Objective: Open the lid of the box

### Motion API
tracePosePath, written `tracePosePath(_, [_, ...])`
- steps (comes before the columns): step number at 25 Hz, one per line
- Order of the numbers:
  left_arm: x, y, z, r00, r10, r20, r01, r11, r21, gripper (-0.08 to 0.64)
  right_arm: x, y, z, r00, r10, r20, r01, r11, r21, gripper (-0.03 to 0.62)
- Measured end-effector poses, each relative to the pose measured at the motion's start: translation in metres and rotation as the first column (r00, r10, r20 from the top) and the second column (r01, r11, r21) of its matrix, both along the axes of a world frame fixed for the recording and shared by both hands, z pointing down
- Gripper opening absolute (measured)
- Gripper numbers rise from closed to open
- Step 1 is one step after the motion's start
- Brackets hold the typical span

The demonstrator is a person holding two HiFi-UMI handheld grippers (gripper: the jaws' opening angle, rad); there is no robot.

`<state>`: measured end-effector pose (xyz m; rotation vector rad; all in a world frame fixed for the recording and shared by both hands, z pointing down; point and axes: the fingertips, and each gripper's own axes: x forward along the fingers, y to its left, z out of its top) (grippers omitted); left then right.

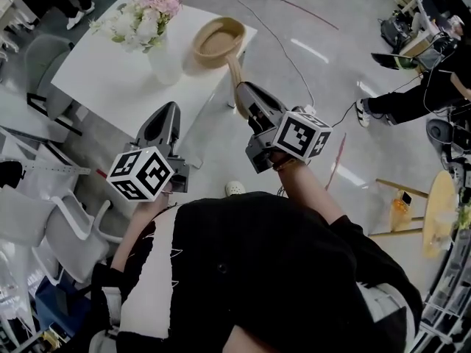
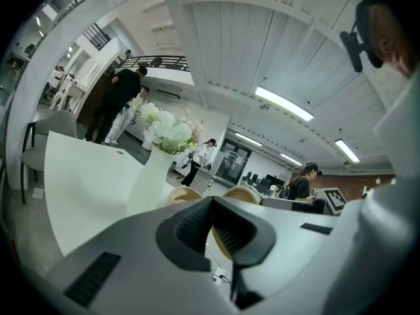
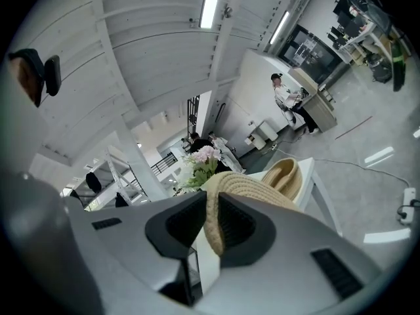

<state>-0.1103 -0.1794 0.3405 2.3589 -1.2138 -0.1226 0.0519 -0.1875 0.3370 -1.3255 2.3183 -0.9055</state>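
Sitting at the far corner of one white table (image 1: 110, 79): one woven box (image 1: 218, 39), open. One lid (image 1: 235, 69), edge-on at the table's edge, bare floor alongside, is pinched by the right gripper (image 1: 243, 88), held level. Left gripper (image 1: 170, 110): pads pressed together, empty. One flower vase (image 1: 163, 61).

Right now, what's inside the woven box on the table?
Head view looks into the open box: only its bare woven bottom shows, no contents. The lid, pinched in the right gripper, hides a bit of the near rim.
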Motion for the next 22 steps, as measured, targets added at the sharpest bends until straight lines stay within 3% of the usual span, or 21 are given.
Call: tracePosePath(22, [-0.038,0.039,0.017,0.994,0.114,-0.003,-0.114,0.993,-0.036,0.011,-0.044,0.055,0.027,0.995,0.095,-0.029,-0.097,0.993,-0.070,0.060])
